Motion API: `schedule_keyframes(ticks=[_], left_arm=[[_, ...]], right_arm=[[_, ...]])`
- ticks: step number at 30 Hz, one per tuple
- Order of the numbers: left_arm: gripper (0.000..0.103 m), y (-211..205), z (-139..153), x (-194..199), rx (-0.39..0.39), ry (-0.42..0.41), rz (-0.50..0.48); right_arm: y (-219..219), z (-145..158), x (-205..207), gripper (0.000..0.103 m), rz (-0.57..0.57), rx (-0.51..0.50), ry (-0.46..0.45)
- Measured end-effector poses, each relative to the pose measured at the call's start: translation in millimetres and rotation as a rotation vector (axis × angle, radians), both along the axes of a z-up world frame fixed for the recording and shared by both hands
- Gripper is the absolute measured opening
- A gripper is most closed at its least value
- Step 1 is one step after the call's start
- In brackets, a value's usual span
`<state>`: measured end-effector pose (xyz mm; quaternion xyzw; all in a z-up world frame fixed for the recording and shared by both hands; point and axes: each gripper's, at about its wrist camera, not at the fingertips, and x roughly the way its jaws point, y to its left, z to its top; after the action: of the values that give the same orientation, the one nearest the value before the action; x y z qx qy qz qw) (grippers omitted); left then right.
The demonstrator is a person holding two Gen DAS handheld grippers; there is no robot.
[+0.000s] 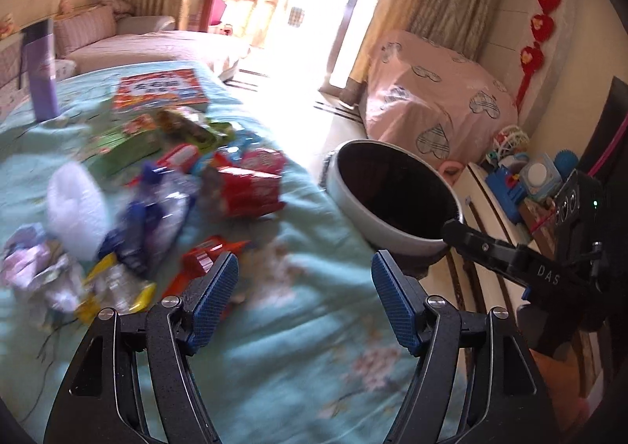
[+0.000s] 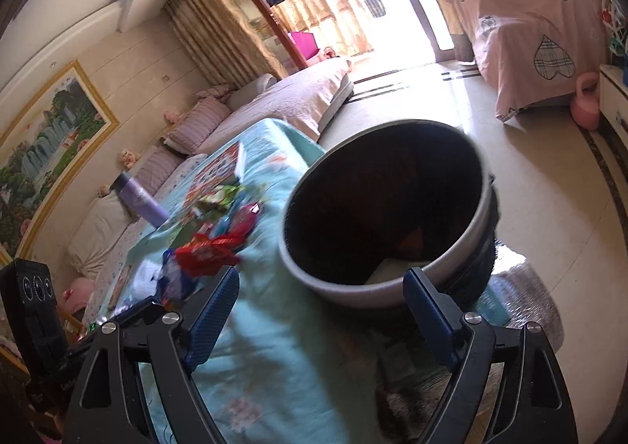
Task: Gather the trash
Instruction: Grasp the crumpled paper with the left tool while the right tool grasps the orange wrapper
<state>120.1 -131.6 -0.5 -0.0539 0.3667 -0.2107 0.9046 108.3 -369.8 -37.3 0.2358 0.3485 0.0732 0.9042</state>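
Several wrappers lie in a heap on the light-blue tablecloth (image 1: 274,326): a red packet (image 1: 251,189), a blue-white wrapper (image 1: 153,216), a white crumpled bag (image 1: 74,204), a yellow-edged wrapper (image 1: 117,287) and a small red wrapper (image 1: 208,255). A grey-rimmed dark trash bin (image 1: 392,197) stands off the table's right edge; it also shows in the right wrist view (image 2: 384,216). My left gripper (image 1: 304,279) is open and empty over the cloth, right of the heap. My right gripper (image 2: 322,295) is open and empty, close to the bin's near rim. The red packet (image 2: 208,252) shows left of it.
A purple bottle (image 1: 41,71) stands at the table's far left. A colourful book (image 1: 161,91) and a green box (image 1: 125,150) lie behind the heap. A low shelf with toys (image 1: 522,181) runs along the right. A pink-covered piece of furniture (image 1: 435,99) stands beyond the bin.
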Motion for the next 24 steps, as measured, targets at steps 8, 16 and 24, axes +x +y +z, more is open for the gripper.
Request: schedule_keyframes(ticks=[8, 16, 24], left_arm=[[0.072, 69, -8, -31, -0.026, 0.003, 0.092], [0.072, 119, -16, -45, -0.041, 0.02, 0.192], [0.072, 158, -29, -34, -0.039, 0.08, 0.298]], right_arm=[[53, -10, -10, 0.087, 0.092, 0.035, 0.035], [107, -12, -6, 0.087, 0.196, 0.033, 0.054], [148, -21, 6, 0.087, 0.254, 0.014, 0.074]])
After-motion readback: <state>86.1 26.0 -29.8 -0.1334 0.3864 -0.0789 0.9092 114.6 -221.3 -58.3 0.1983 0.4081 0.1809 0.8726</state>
